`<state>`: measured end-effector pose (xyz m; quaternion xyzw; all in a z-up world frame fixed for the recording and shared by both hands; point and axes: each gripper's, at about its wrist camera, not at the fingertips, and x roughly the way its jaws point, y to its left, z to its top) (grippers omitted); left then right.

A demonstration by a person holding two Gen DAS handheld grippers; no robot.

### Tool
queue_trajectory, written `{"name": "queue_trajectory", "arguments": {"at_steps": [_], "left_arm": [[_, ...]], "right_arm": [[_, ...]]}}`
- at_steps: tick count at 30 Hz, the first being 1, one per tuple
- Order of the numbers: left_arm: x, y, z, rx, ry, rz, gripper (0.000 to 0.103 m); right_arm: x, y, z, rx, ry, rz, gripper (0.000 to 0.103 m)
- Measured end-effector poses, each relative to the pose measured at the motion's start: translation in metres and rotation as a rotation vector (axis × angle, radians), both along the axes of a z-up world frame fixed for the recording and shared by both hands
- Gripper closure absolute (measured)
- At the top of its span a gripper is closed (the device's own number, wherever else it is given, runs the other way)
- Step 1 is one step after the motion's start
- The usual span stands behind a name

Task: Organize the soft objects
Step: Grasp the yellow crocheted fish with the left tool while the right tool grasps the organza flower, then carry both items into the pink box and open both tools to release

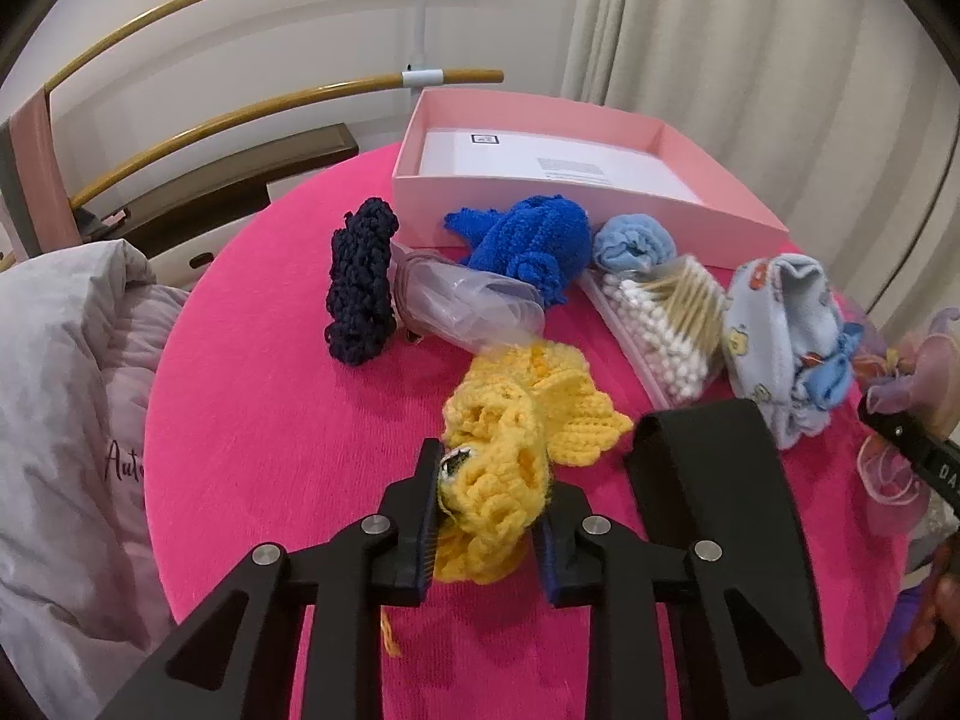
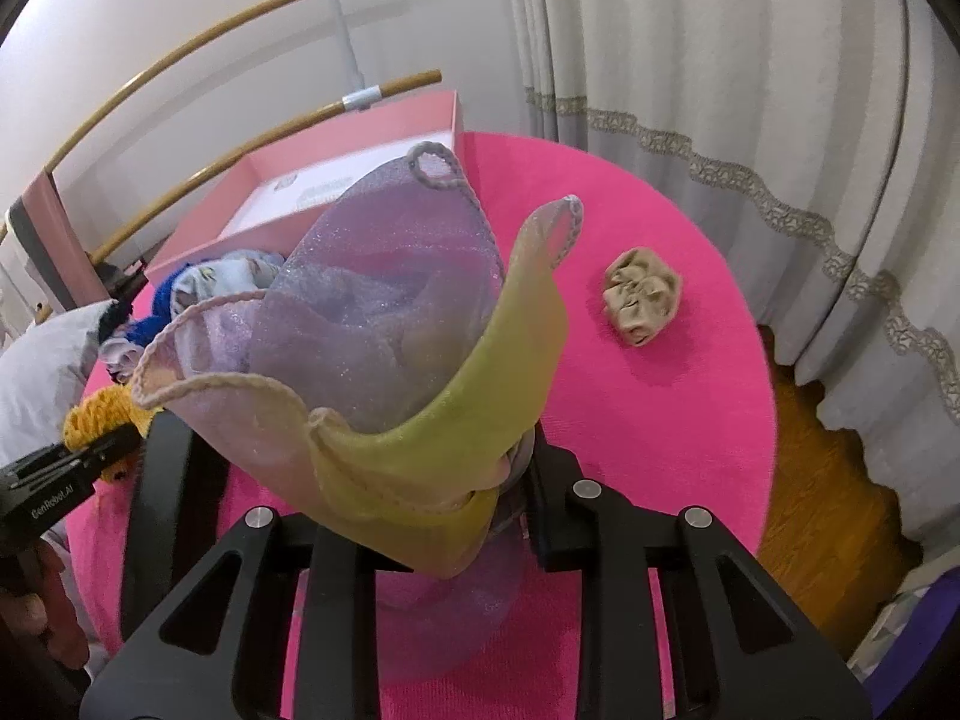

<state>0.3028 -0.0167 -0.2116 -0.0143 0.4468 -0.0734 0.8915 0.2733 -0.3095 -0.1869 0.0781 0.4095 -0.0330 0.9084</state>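
My left gripper [image 1: 489, 510] is shut on a yellow crochet piece [image 1: 516, 420] that lies on the round pink table [image 1: 270, 420]. In the right wrist view my right gripper [image 2: 480, 510] is shut on a sheer purple and yellow fabric piece [image 2: 390, 324], which stands up in front of the camera and hides part of the table. Behind the yellow piece lie a navy crochet piece [image 1: 360, 282], a blue crochet piece [image 1: 528, 240], a light blue cloth [image 1: 633, 243] and a printed blue cloth [image 1: 774, 336]. An open pink box [image 1: 540, 204] stands at the back. A beige scrunchie [image 2: 642, 297] lies alone at the right.
A bag of cotton swabs [image 1: 666, 324] and a clear plastic packet [image 1: 468, 306] lie among the soft things. A black flat object [image 1: 702, 468] rests beside my left gripper. Pale bedding [image 1: 60, 390] bulges at the table's left; curtains [image 2: 750, 120] hang at the right.
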Motion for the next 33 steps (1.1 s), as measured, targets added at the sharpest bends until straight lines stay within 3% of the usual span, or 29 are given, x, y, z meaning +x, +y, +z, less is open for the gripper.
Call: {"name": "queue_trajectory", "arguments": {"at_steps": [7,14,19,26,33], "left_arm": [[-0.030,0.007,0.017,-0.008,-0.014,-0.012,0.082],[-0.069,0.002,0.065,0.032,-0.114,-0.016,0.082],[-0.073,0.000,0.095,0.039,-0.174,-0.020,0.081],[-0.041,0.008,0.135,0.019,-0.234,0.006,0.081],[0.018,0.010,0.171,-0.013,-0.274,0.026,0.081]], "right_arm": [[-0.017,-0.001,0.022,0.015,-0.054,0.000,0.080],[-0.023,0.020,0.046,0.013,-0.108,0.062,0.080],[-0.012,0.040,0.063,-0.001,-0.137,0.121,0.080],[0.023,0.057,0.100,-0.032,-0.192,0.183,0.080],[0.091,0.055,0.126,-0.044,-0.202,0.217,0.079]]}}
